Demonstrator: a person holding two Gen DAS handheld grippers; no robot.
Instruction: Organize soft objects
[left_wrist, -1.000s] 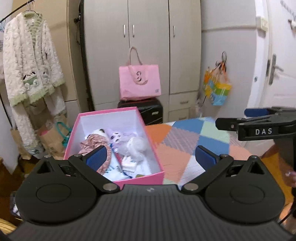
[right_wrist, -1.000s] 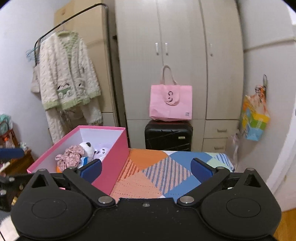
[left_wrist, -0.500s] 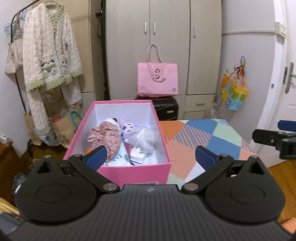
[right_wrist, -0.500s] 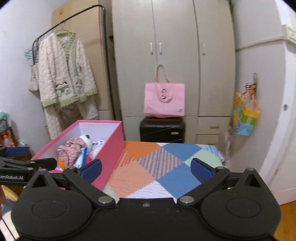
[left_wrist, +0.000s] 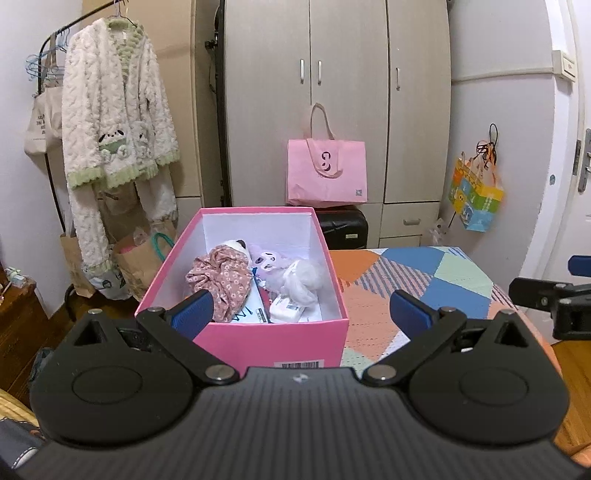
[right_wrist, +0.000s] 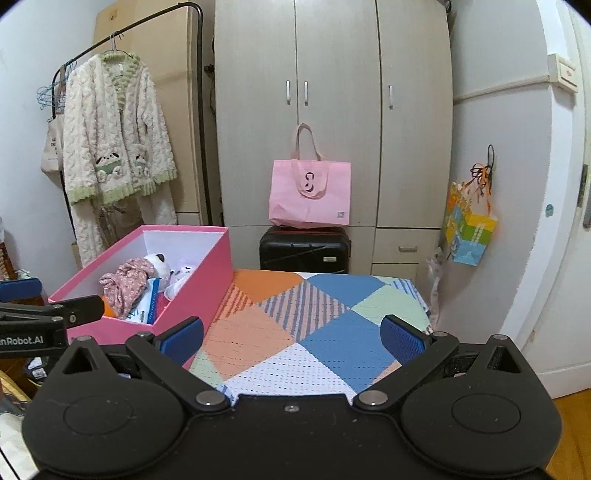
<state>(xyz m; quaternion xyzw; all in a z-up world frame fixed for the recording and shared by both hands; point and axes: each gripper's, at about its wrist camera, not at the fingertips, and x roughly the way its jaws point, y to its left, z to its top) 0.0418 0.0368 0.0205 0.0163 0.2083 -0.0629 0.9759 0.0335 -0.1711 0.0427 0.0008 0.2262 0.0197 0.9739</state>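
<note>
The pink box (left_wrist: 258, 341) was set at the left edge of the bench (right_wrist: 332, 332), which was covered by a patchwork cloth of orange, blue, green and striped squares. The box stood open at the top, its near wall facing the left tongs (left_wrist: 301, 308). The cloth surface to the right of the box was left bare as far as its far and right edges, giving open room for movement.

The soft objects were found inside the box: a floral fabric piece (left_wrist: 221, 275) at the left, a purple plush toy (left_wrist: 264, 258) behind it, a white gauzy bundle (left_wrist: 304, 275) at the right, and a small white packet (left_wrist: 286, 308) near the front wall. A panda plush (right_wrist: 157, 262) was seen beside the floral fabric in the right wrist view.

The left tongs were held wide apart and empty, just in front of the box's near wall, with the contents framed between the fingers. The right tongs (right_wrist: 291, 334) were likewise spread wide and empty, held over the bare cloth, with the box to their left. The two tongs were kept well apart.

Beyond the bench, a black suitcase (right_wrist: 304, 249) carrying a pink tote bag (right_wrist: 310, 194) was placed against the wardrobe (right_wrist: 332, 110).
</note>
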